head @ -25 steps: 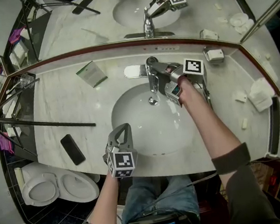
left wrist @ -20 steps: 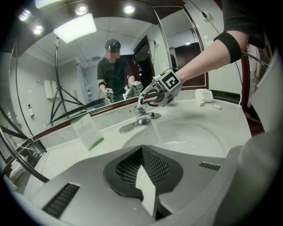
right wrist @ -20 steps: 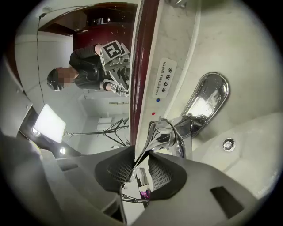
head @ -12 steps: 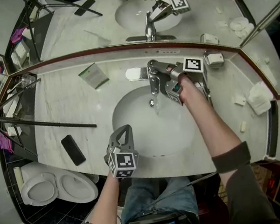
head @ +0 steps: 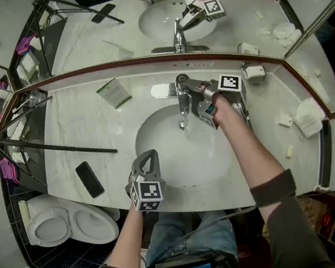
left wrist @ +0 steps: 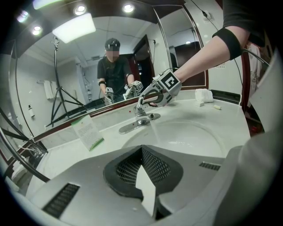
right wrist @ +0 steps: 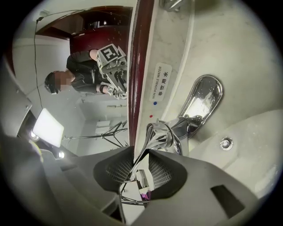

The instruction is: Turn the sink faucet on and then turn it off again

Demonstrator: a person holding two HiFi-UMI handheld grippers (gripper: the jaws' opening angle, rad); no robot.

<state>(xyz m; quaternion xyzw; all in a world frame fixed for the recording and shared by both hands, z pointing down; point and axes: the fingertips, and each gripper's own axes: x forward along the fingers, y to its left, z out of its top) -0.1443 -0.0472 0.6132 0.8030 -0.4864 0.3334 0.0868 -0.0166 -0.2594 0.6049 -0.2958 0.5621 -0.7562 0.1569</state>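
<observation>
The faucet (head: 180,92) stands at the far rim of the sink (head: 159,162), and water (left wrist: 154,131) runs from its spout into the bowl, so I judge the first half done: it is on. The right gripper (right wrist: 140,152) has the lever (right wrist: 154,130) between its pads, touching it on both sides, though its jaws have just been opening a little. Shutting the water off is what is left. The left gripper (left wrist: 142,152) hangs over the near rim, jaws together on nothing.
</observation>
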